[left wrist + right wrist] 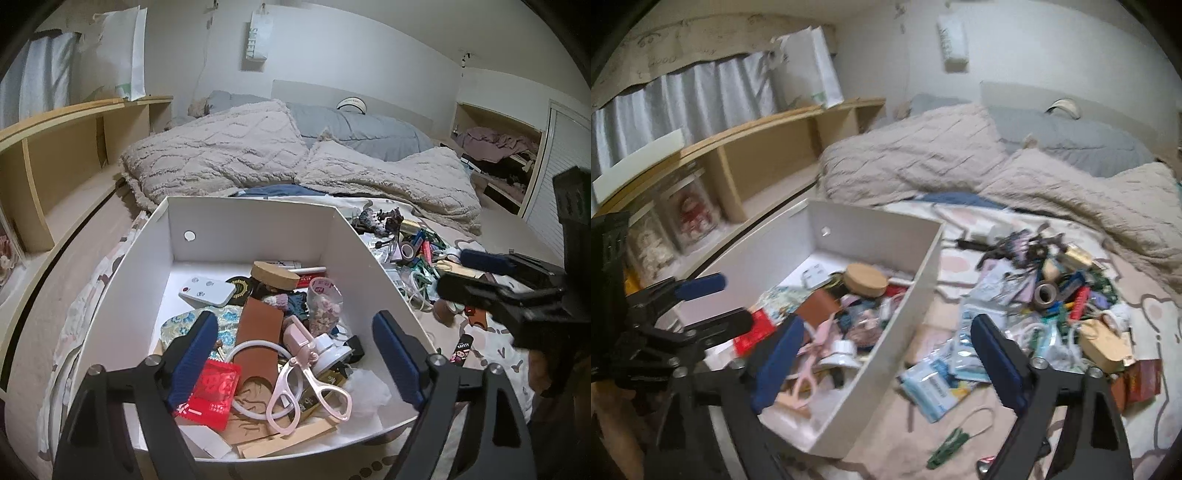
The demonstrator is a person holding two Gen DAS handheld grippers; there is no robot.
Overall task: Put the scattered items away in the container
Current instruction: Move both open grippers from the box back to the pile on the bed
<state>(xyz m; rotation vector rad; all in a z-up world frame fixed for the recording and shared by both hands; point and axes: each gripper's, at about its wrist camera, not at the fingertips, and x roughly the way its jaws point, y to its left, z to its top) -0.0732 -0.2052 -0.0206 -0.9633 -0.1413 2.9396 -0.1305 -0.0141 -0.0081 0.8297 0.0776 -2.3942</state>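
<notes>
A white box point(258, 201) sits on the bed and holds pink scissors point(306, 391), a red packet point(210, 391), a brown leather piece point(258, 339), a cork lid point(275, 275) and a white remote point(207, 291). My left gripper point(295, 354) hangs open over the box's near end, holding nothing. My right gripper point(888, 360) is open and empty above the box's right wall point(897, 321). One of its fingers is over the box, the other over the bed. The scattered pile point(1052, 295) lies to the right, with a tape roll point(1045, 293) and blue packets point(934, 384).
A green clip point(949, 443) lies on the sheet near the box's corner. Beige blankets point(221, 155) are heaped behind the box. A wooden shelf unit point(74, 147) runs along the left side of the bed. The left gripper point(724, 302) shows at the left of the right wrist view.
</notes>
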